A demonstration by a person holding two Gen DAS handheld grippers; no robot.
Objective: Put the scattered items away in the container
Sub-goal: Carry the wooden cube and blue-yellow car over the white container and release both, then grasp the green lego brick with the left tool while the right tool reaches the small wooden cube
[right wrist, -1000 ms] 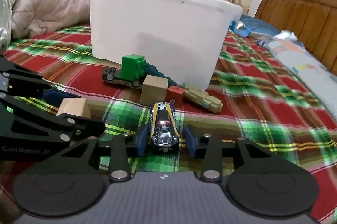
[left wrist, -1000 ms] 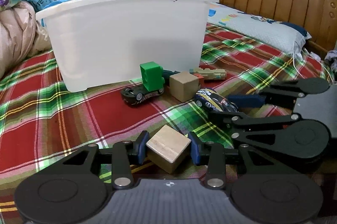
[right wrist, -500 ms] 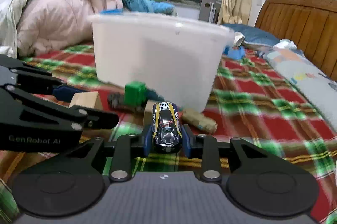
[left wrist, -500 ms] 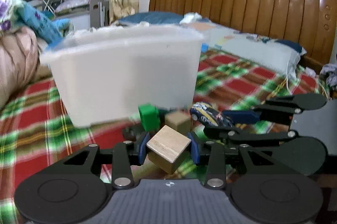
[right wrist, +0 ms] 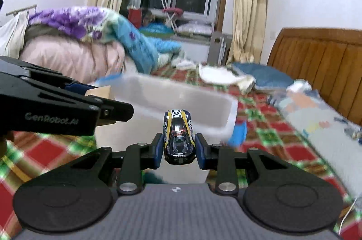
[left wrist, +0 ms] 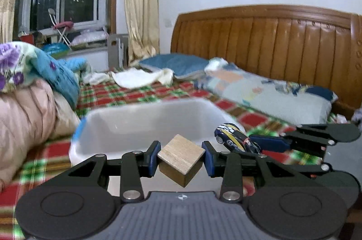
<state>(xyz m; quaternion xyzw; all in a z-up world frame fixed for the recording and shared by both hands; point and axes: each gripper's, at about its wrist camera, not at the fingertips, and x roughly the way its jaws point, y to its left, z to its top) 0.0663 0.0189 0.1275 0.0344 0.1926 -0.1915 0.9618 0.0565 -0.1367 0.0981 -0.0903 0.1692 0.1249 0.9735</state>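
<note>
Container first: the white plastic tub is sitting on the plaid bedspread, and we are looking down into its open top from both wrist views. Our left tongs are pinching a wooden cube between the blue pads, the block tilted corner-down and hanging in the air at the tub's near rim. Our right tongs are squeezing a toy car, dark with yellow and white stripes, nose pointing away from us toward the tub; it is hanging in front of the near wall of the container. In the left wrist view, we are seeing the same car off to the right, gripped by the right tongs just beside the tub's right edge. In the right wrist view, the left tongs are reaching in from the left with the cube peeking out by the tub's left corner. Behind all this, a wooden headboard, a pale pillow and a pink quilt are framing the bed
</note>
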